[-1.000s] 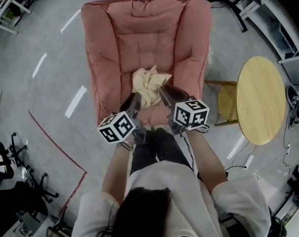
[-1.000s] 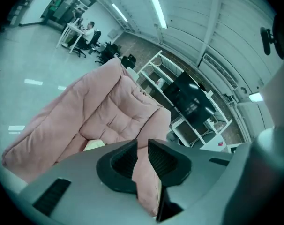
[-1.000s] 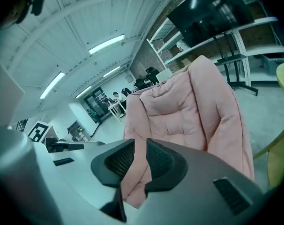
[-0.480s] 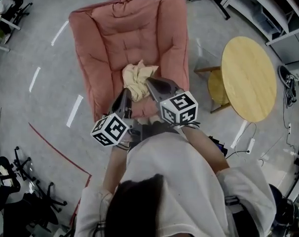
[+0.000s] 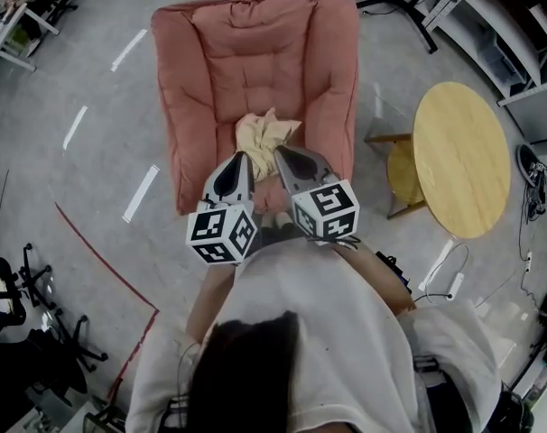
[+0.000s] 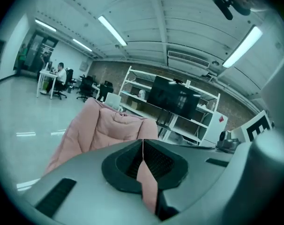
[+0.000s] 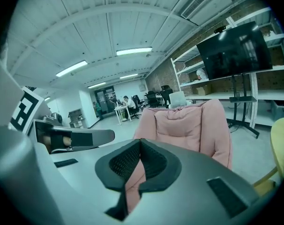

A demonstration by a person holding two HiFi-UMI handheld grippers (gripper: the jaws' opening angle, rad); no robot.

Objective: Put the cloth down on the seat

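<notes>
Between the pads of the left gripper (image 6: 143,142) nothing is caught: they meet in a thin seam, with only pink upholstery showing past them. The right gripper (image 7: 140,142) is the same. Its jaws have just been closing, they now stand pressed together, and nothing lies between them.

From the head view both grippers hang side by side over the front edge of the armchair (image 5: 255,61), tips pointing toward its back. Just beyond those tips the cloth (image 5: 263,133) lies in a pale, crumpled heap on the seat (image 5: 221,152), roughly midway across it and free of both grippers. Neither gripper view shows the cloth — both look over it at the chair back. Off to the person's right a round wooden table (image 5: 461,161) stands well apart.

Judging by how things lie, the placing step is done: the cloth is down and let go. What remains calls for little. The grippers should come away from the chair with the jaws kept together, so that no pad snags a fold and drags the cloth off the cushion.
</notes>
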